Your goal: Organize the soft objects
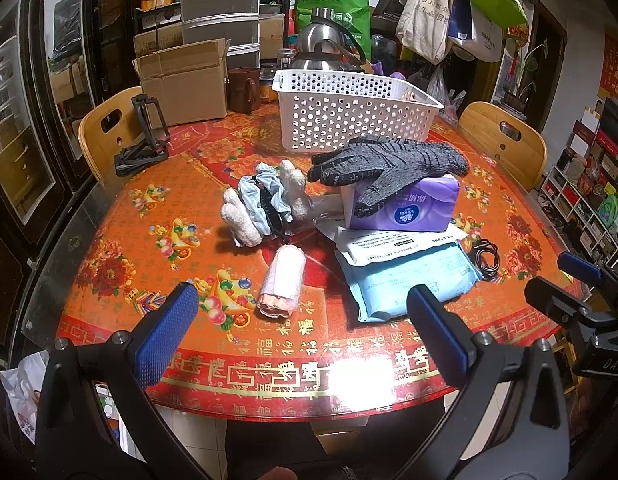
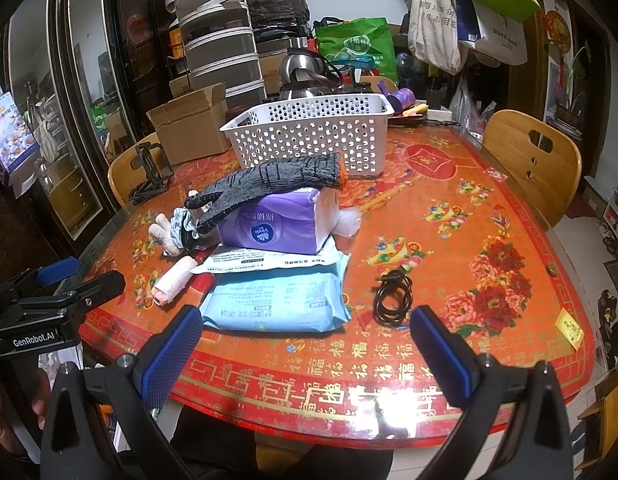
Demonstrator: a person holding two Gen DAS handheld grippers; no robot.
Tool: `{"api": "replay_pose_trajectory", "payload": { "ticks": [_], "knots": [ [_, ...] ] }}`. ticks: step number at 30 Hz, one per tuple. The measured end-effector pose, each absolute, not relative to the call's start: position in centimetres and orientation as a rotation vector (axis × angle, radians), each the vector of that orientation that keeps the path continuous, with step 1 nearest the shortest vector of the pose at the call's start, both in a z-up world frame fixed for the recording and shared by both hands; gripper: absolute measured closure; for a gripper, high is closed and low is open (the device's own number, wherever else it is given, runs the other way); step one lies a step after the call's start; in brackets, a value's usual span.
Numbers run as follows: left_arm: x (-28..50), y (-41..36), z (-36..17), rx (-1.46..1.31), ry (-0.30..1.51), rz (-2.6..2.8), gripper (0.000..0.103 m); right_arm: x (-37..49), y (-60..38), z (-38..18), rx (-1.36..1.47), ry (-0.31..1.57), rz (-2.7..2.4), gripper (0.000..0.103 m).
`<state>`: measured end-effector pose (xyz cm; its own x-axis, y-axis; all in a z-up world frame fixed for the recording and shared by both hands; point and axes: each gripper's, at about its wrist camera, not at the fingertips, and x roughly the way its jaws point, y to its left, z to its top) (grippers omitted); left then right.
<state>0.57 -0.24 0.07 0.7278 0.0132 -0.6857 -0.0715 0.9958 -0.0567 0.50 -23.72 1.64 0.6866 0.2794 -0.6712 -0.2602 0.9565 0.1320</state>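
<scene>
A grey knit glove (image 1: 389,168) (image 2: 269,186) lies draped over a purple tissue pack (image 1: 409,208) (image 2: 277,224). Under that lie a white packet and a light blue wipes pack (image 1: 409,280) (image 2: 277,300). A rolled pink-white cloth (image 1: 283,284) (image 2: 171,284) lies in front. A white glove with a blue scrunchie (image 1: 265,200) (image 2: 181,228) lies to the left. A white perforated basket (image 1: 341,112) (image 2: 309,132) stands behind. My left gripper (image 1: 301,320) is open and empty above the near table edge. My right gripper (image 2: 305,344) is open and empty near the wipes pack.
A black coiled cable (image 2: 393,296) (image 1: 487,258) lies right of the wipes pack. A cardboard box (image 1: 185,84), brown mug (image 1: 243,88), steel kettle (image 1: 325,44) and black folding stand (image 1: 143,136) stand at the back. Wooden chairs (image 1: 105,132) (image 2: 537,160) flank the red-patterned table (image 2: 489,240).
</scene>
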Motion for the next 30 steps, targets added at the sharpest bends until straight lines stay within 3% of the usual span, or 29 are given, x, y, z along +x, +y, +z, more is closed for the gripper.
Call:
{"api": "replay_pose_trajectory", "payload": {
  "ticks": [20, 30],
  "knots": [
    [1.5, 0.1, -1.9, -0.063, 0.753, 0.086, 0.000, 2.4, -25.1, -1.0, 0.024, 0.752, 0.251, 0.000],
    [6.2, 1.7, -8.6, -0.114, 0.897, 0.037, 0.000, 5.8, -29.0, -7.7, 0.029, 0.877, 0.143, 0.000]
  ]
}}
